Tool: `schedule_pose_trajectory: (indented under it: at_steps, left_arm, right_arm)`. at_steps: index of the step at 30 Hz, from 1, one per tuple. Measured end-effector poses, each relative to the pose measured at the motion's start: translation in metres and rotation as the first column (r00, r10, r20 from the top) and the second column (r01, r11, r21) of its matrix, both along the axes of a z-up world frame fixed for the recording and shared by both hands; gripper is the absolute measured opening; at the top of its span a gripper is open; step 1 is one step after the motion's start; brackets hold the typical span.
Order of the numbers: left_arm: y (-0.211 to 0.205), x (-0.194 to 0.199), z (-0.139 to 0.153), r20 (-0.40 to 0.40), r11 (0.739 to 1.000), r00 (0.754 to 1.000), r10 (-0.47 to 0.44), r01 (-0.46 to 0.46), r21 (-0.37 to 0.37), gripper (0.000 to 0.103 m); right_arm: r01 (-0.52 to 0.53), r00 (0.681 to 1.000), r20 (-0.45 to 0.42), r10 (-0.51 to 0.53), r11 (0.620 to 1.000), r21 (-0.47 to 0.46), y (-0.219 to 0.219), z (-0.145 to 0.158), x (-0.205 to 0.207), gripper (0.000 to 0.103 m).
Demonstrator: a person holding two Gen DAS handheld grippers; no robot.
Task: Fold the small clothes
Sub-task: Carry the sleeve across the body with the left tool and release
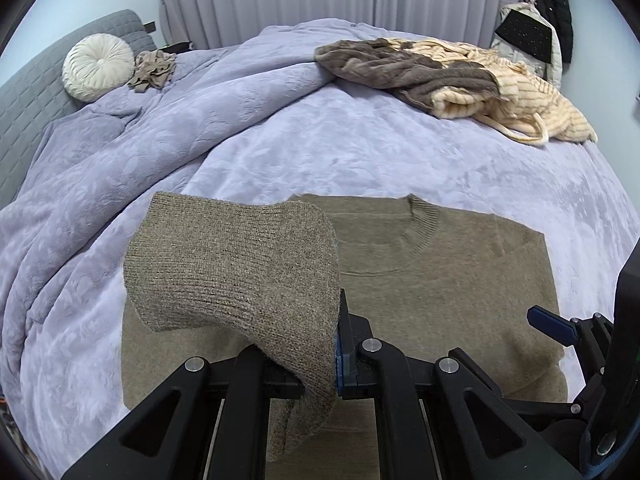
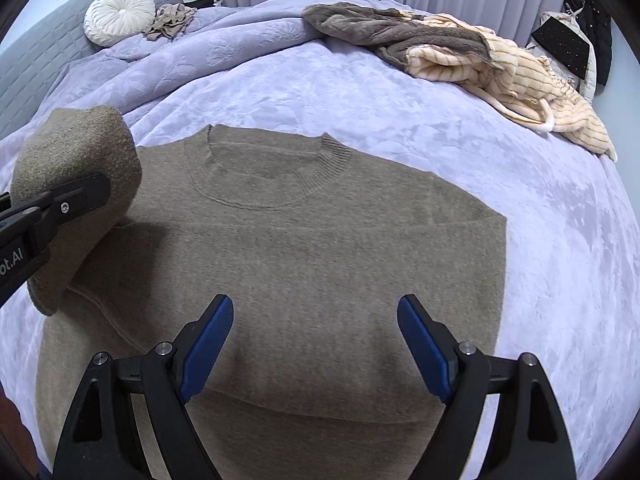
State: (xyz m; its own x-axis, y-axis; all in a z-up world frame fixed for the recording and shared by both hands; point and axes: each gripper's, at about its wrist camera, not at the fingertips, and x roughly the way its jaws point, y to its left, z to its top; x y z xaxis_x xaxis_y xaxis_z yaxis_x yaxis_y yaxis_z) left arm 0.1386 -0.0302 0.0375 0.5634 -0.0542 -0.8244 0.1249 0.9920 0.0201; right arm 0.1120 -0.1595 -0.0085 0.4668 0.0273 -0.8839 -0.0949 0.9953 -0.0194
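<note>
Olive-brown knit sweater [image 2: 304, 248] spread flat, neckline far, on the lavender bedspread [image 2: 520, 264] of the bed; right side already folded in to a straight edge. Left sleeve [image 1: 232, 264] lifted off the bed and carried over the body panel, clamped in the left gripper [image 1: 336, 360], jaws together on the knit near the cuff end. Right gripper [image 2: 314, 344] hovering above the lower body panel, blue pads [image 2: 208, 344] wide apart, nothing between them.

Step in hand, as judged: folding the left sleeve inward across the chest.

To do it well:
- Carry the sleeve low and level across the body, so no slack drags or bunches the panel beneath.
- Lay it square, cuff toward the right edge or angled down along the side fold, matching the straight right edge.
- Release only once the cloth rests flat; otherwise the springy knit is likely to curl back.
- Use the free right gripper to pin the shoulder fold or smooth the panel while laying down.

Count:
- Sweaters being folded: one.
- Grippers: two.
- Round pleated white cushion [image 2: 118, 16], far left by the grey headboard [image 2: 36, 64]: one.
- Small crumpled beige garment [image 2: 170, 20] beside the cushion: one.
- Heap of fleecy grey-brown and cream striped clothes [image 2: 460, 60], far right: one heap; number of pieces cannot be told.
- Dark garments hanging at far right [image 1: 554, 8]: number unclear.
</note>
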Motion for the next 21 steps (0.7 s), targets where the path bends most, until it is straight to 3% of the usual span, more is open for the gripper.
schedule_pose_trajectory:
  at_steps: [11,21]
  left_arm:
    - [-0.062,-0.009,-0.007,-0.014,0.995,0.996,-0.088,0.089,0.037,0.011]
    - [-0.102,-0.004,-0.052,-0.092,0.987,0.988,-0.121,0.129,0.092,0.011]
  right_arm:
    - [0.079,0.997,0.005,-0.079,0.997,0.015,-0.058,-0.001,-0.015,0.087]
    - [0.124,0.992,-0.002,-0.124,0.992,0.021,-0.089,-0.010,-0.024,0.087]
